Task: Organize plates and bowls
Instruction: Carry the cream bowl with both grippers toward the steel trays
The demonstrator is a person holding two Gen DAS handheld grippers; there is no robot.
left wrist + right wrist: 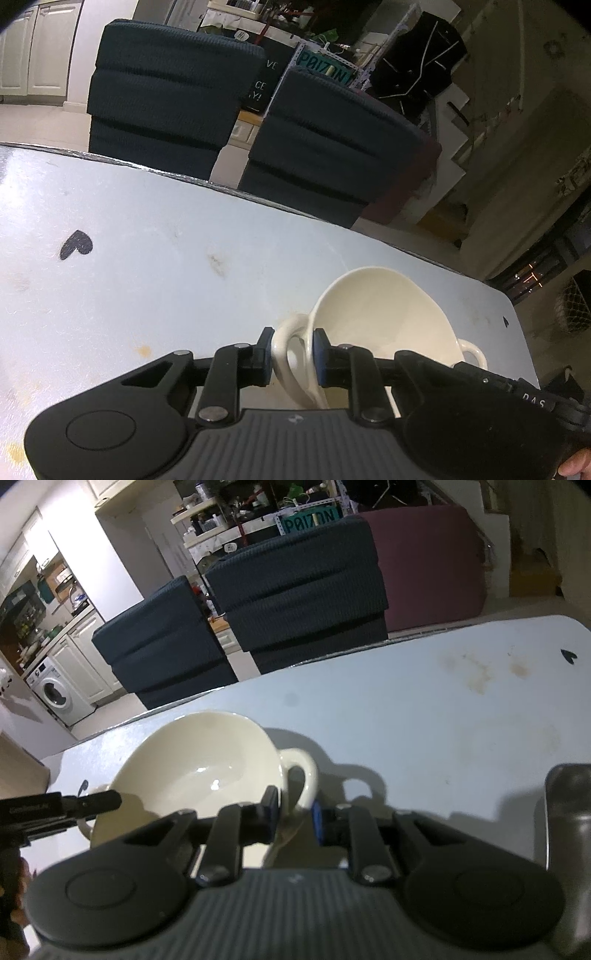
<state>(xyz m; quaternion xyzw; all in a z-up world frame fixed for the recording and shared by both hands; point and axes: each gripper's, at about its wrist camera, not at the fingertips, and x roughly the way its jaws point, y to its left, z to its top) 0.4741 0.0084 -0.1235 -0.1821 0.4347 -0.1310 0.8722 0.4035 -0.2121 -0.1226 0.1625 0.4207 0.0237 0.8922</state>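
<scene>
— So where are we with the dishes?
— Early, I'd judge: only one cream bowl [384, 325] shows, near the table [184, 280] edge. The left gripper [291, 354] clamps one loop handle; the right gripper [293, 818] straddles the other, grip unclear.
— Room to move?
— Plenty of bare top far and left; chairs [166, 96] stand beyond the far edge

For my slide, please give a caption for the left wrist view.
Left tool grips one handle of a cream two-handled bowl.
</scene>
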